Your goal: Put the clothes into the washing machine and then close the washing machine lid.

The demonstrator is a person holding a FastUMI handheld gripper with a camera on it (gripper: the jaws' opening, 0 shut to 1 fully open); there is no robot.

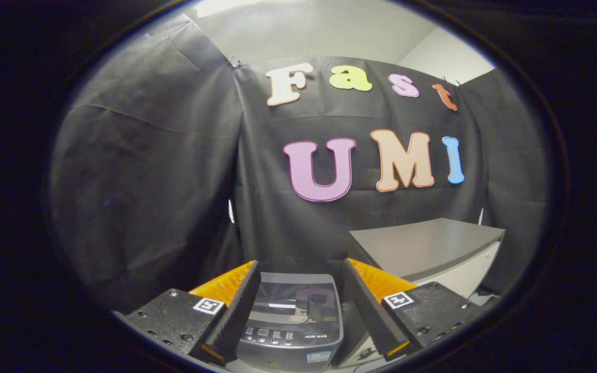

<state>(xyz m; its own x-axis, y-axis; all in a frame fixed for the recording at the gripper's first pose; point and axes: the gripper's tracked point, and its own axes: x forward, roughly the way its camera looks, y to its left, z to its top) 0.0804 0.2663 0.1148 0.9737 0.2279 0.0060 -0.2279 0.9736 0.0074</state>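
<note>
Our tool point(298, 305) hangs released, holding nothing, with the washing machine point(292, 324) between its fingers, lid point(298, 300) down. We see no clothes; they may be inside or still waiting.

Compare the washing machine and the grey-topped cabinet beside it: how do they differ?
The small dark-grey washing machine with a glossy lid sits between the open tongs; the white cabinet with a matte grey top stands beyond the one finger, beside the machine. The machine's lid is shiny and reflective, with a button panel along its front; the cabinet's top is plain and dull. The cabinet stands taller and looks wider. Both have flat tops, and both are set against the black cloth wall.
</note>
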